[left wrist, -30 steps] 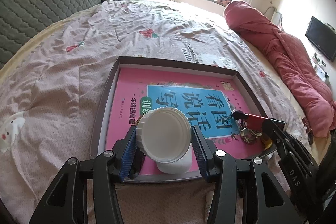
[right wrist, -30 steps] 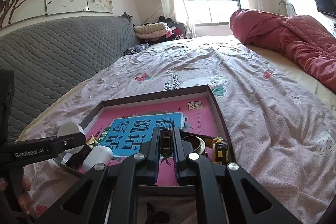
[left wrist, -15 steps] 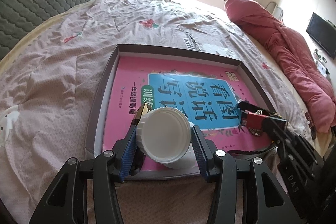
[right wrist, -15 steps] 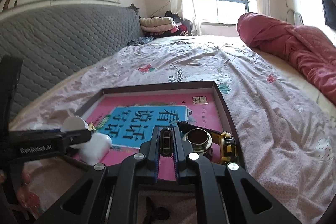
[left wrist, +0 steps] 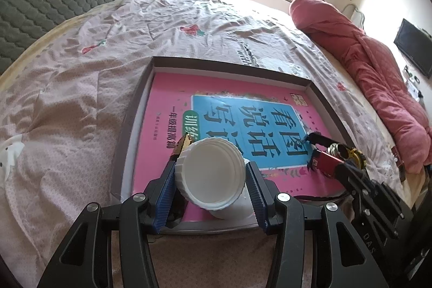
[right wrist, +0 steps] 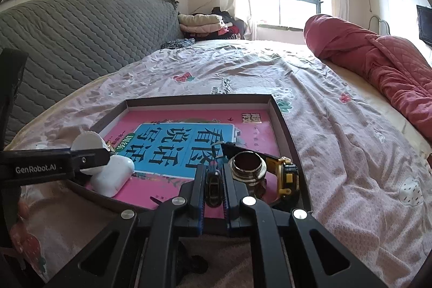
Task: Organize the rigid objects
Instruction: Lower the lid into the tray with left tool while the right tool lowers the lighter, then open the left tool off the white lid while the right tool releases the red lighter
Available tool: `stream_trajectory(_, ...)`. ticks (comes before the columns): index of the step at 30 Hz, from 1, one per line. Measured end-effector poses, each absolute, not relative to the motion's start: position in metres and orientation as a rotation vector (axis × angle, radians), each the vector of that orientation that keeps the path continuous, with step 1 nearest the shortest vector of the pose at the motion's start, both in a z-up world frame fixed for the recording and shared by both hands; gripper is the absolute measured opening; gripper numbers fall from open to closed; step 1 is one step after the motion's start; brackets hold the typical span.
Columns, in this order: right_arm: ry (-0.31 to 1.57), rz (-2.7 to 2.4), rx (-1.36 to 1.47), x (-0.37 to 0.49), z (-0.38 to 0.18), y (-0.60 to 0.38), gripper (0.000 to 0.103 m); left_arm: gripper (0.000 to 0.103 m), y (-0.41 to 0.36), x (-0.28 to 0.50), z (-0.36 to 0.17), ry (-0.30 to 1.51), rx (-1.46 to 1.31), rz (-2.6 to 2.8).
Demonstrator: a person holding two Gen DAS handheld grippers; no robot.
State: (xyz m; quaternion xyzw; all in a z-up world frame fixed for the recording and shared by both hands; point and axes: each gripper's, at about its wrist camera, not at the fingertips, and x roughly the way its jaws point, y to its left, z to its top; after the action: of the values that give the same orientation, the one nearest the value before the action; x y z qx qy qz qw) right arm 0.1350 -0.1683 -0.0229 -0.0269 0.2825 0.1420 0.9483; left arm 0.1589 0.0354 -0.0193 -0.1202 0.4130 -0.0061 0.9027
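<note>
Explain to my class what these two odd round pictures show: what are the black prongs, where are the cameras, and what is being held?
No robot: a person holds a hand-held gripper in each hand, with a wide-angle camera looking along its fingers. One picture comes from each gripper. The left gripper clamps a white jar lid. The right gripper is shut on a small dark object. On the bed lies a shallow box holding a pink book, a white case, a brass fitting and a yellow tape measure.

A wide bed point(left wrist: 113, 50) under a pale pink printed cover carries a shallow dark-rimmed tray point(left wrist: 129, 123) near its edge, and a red quilt point(left wrist: 378, 77) lies bunched along the far side.
</note>
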Motion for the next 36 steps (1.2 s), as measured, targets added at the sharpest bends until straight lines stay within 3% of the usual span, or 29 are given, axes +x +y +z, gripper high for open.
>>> stream_trajectory(21, 0.589, 0.243, -0.055, 0.134, -0.024, -0.176, 0.012, 0.053, 0.045, 0.157, -0.023, 0.867, -0.264, 0.022)
stream_trajectory(36, 0.591, 0.204, -0.034, 0.136, -0.022, -0.186, 0.024, 0.053, 0.046, 0.156, -0.022, 0.86, -0.261, 0.043)
